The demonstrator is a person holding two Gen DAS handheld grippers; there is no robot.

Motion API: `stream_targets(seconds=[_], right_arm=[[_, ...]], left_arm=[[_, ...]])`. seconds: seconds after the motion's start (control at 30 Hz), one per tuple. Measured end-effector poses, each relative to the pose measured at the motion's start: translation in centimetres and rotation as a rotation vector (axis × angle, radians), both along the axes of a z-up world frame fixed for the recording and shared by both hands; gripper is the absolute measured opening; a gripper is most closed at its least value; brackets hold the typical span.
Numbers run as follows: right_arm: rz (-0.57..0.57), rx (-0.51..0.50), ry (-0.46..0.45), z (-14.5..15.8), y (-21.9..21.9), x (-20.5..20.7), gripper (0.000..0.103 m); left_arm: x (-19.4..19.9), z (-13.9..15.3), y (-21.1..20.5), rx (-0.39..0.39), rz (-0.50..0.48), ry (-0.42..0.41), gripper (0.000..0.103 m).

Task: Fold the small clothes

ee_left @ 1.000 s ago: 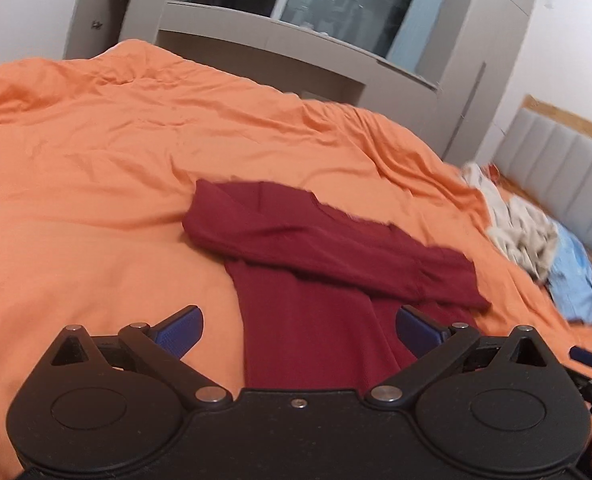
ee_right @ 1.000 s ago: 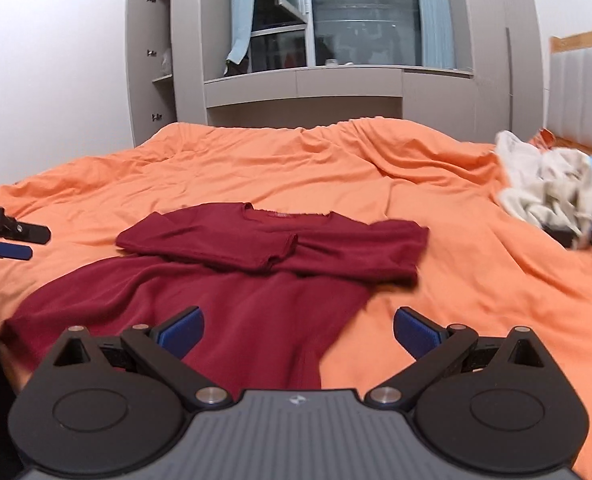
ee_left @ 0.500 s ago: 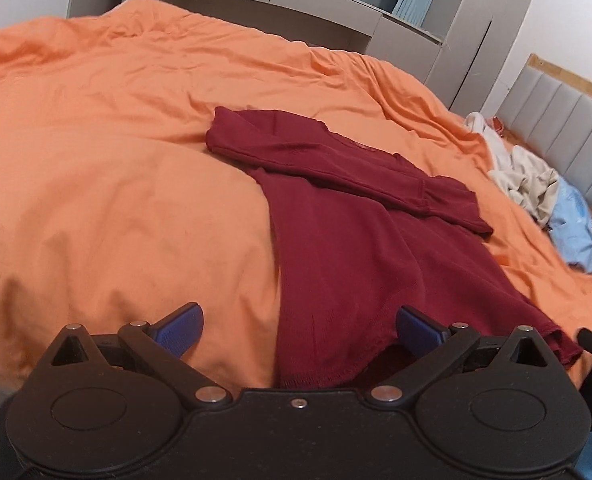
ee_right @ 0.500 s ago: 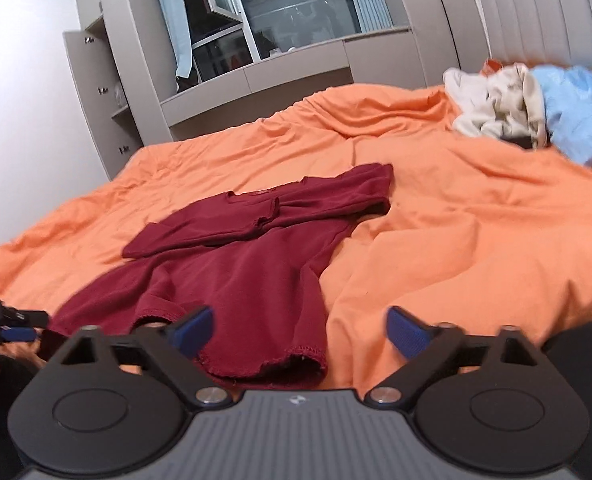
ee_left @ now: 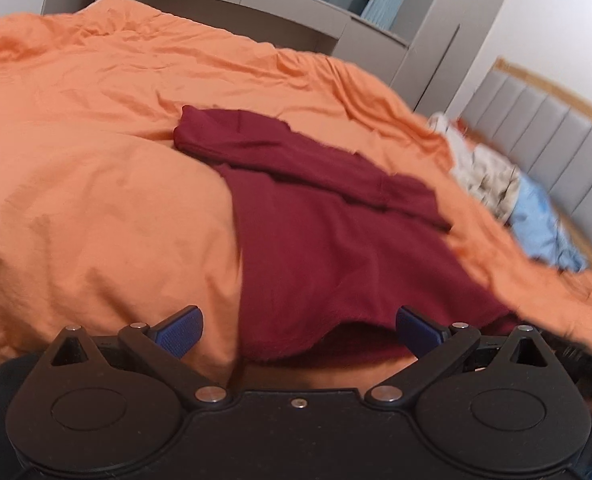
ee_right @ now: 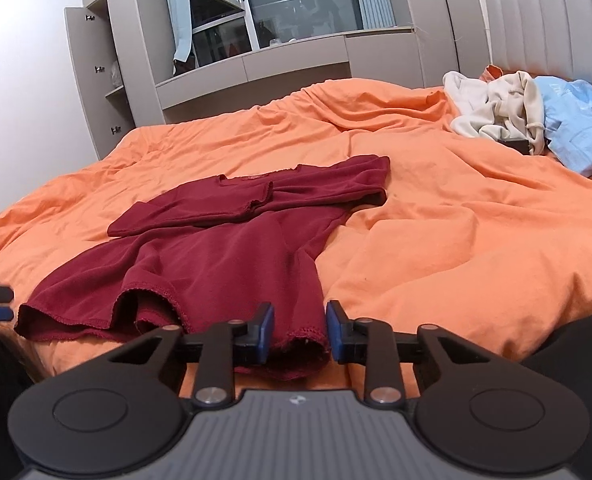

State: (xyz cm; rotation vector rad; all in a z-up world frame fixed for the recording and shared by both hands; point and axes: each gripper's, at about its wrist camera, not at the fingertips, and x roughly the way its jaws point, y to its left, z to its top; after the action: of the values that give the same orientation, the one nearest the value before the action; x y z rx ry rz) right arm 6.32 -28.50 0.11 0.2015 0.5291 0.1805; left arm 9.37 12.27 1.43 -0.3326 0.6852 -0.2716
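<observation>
We have the dark red top (ee_right: 231, 240) flat on the orange duvet (ee_right: 436, 240), sleeves already folded across the chest, neck end far from us, hem end hanging at the near bed edge. Long axis runs straight away from both tools, so the coming fold looks like hem toward neck.

Our right gripper (ee_right: 299, 334) sits at the hem's right corner; its jaws have just been closing, the corner is between the blue pads, but a sliver of gap shows on each side, so not yet clamped by our read. Our left gripper (ee_left: 298, 330) is spread wide, and the hem's left corner lies between its fingers, untouched.

Both tools are at the hem, the right one further along. Left view is blurred. Cream and blue clothes (ee_right: 536, 120) lie well apart, near the headboard.
</observation>
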Motion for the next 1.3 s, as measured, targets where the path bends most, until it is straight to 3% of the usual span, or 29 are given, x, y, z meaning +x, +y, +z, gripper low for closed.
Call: stream_targets(seconds=[0.03,0.1,0.2,0.27,0.33,0.4,0.43,0.5,0.57,0.6,0.7,0.87,1.1,1.3], right_arm=[[0.006,0.008,0.008,-0.2,0.0,0.1,0.045],[0.007,0.020,0.016,-0.5,0.1,0.2,0.048],[-0.024,0.029,0.011,-0.7,0.0,0.3,0.037],[-0.042,0.044,0.009,-0.8,-0.3,0.2,0.030],[-0.059,0.061,0.011,-0.9,-0.7,0.3,0.018],[-0.065,0.072,0.004,-0.9,-1.0,0.2,0.011],[-0.067,0.070,-0.008,-0.8,-1.0,0.1,0.010],[-0.070,0.067,-0.039,-0.4,-1.0,-0.3,0.009],[-0.074,0.066,-0.070,0.3,-1.3,-0.8,0.008],[-0.076,0.060,-0.088,0.7,-1.4,-1.1,0.008],[-0.061,0.039,-0.139,2.0,-1.9,-2.0,0.007],[-0.051,-0.003,-0.184,3.5,-2.1,-3.9,0.007],[-0.039,-0.017,-0.073,1.9,-2.6,-4.3,0.007],[-0.008,-0.029,-0.063,1.7,-2.3,-4.2,0.008]], left_arm=[[0.3,0.1,0.2,-0.012,0.013,0.006,0.102],[1.3,-0.2,0.4,-0.026,0.053,0.049,0.102],[2.5,-0.9,0.6,-0.034,0.097,0.116,0.089],[2.7,-1.0,0.3,-0.022,0.097,0.117,0.085],[2.7,-0.9,-0.1,-0.011,0.072,0.113,0.070],[2.6,-1.0,-0.7,0.015,0.056,0.117,0.063],[2.5,-1.0,-1.2,0.048,0.057,0.107,0.049],[2.2,-0.8,-2.0,0.104,0.065,0.088,0.038],[1.7,-0.2,-2.4,0.133,0.048,0.058,0.011],[1.4,0.3,-2.4,0.138,0.038,0.041,0.008],[0.3,2.4,-2.6,0.172,0.044,-0.034,0.002],[-1.8,5.1,-3.2,0.240,0.038,-0.130,0.002],[-4.1,3.5,-3.5,0.279,0.035,-0.096,0.002],[-4.1,2.5,-3.7,0.278,0.035,-0.095,0.003]])
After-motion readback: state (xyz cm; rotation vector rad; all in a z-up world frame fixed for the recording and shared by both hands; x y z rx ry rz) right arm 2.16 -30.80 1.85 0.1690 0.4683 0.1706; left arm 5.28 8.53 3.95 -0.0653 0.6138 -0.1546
